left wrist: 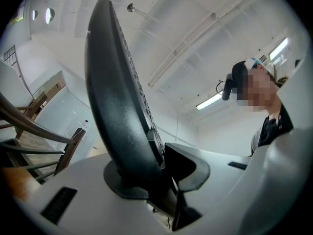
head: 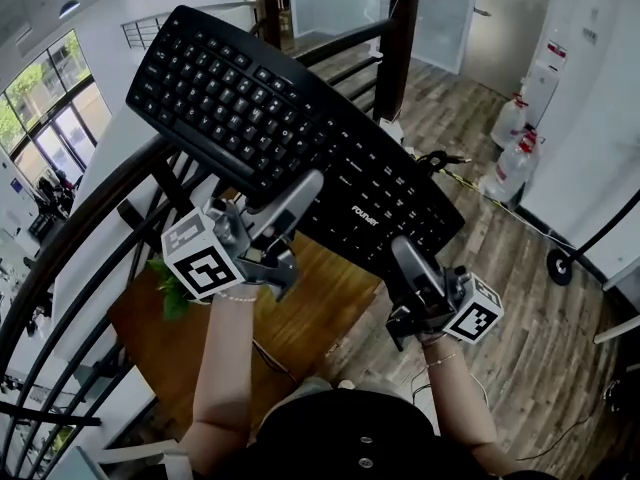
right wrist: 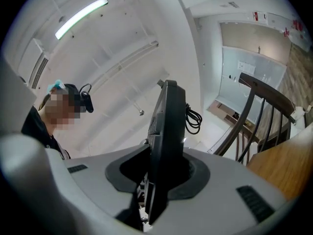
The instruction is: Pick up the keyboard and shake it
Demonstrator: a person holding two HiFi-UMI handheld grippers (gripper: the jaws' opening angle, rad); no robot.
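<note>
Keyboard [head: 250, 98] (tilted) is clamped by left gripper [head: 300, 192] and right gripper [head: 404, 256].

Tight on the left: the dark railing [head: 100, 203] curves up just beside the left gripper [head: 300, 193], with more bars stacked below it. The keyboard [head: 290, 128], clamped by both grippers, hangs clear of everything underneath, but the railing's post [head: 398, 58] stands right behind its far edge (touching or not, can't tell from here). Below, the wooden table [head: 310, 303] fills the space between the two arms, with a green plant [head: 168, 290] at its left edge. Out past the right gripper [head: 408, 258] it's open plank floor [head: 530, 368], running as far as the water bottles [head: 512, 153] by the wall and a black round base [head: 560, 266].
</note>
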